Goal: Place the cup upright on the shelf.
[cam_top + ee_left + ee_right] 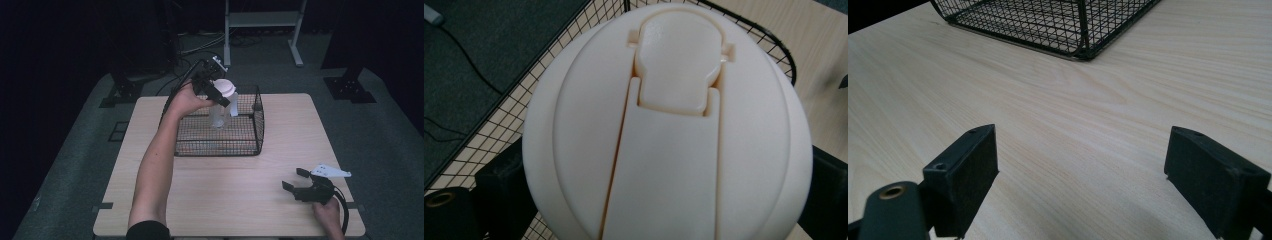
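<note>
Left gripper (216, 92) clamps the bottle (220, 106) (white-lidded) above the basket (250, 142).

Ahead of the right gripper (1080, 175) lies bare table (1108, 115), until the wire basket (1058, 25) blocks the way beyond.

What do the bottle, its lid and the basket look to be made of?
Bottle: clear plastic by the look, since the mesh shows through it.
Lid: cream plastic, matt, with moulded seams and a flip cap.
Basket: thin wire mesh, coated black, probably metal.
The left gripper holds the bottle at the lid.
</note>
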Demonstrator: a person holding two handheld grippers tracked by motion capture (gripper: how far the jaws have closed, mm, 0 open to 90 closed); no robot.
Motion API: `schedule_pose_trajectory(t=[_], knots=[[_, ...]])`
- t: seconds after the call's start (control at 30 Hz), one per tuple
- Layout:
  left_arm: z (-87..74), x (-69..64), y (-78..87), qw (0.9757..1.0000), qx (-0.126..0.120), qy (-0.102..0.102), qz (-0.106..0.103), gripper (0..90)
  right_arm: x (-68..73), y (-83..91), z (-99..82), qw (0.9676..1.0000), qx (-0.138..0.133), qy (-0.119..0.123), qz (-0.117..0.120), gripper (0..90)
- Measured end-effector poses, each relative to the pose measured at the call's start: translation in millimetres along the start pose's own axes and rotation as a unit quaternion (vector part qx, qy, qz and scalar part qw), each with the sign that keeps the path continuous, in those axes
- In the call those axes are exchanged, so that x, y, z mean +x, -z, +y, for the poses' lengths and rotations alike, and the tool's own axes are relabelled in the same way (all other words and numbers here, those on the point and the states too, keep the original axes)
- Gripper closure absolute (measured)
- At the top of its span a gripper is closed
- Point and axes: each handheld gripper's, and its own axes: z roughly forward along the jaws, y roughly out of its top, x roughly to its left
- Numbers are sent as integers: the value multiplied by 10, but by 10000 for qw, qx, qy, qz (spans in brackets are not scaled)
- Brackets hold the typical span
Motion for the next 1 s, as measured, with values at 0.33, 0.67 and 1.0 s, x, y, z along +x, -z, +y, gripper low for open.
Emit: schedule_pose_trajectory(t=[0.33, 0.67, 1.0], knots=[[-147, 117, -307, 9997, 92, 231, -17, 53, -5, 1, -1, 10000, -16, -34, 14, 129], [-182, 112, -504, 9996, 139, 242, -94, 53, -12, 7, 0, 10000, 2, -45, 26, 129], [-250, 102, -643, 9996, 56, 284, 2, 53, -19, 6, 1, 10000, -10, -83, 52, 129]])
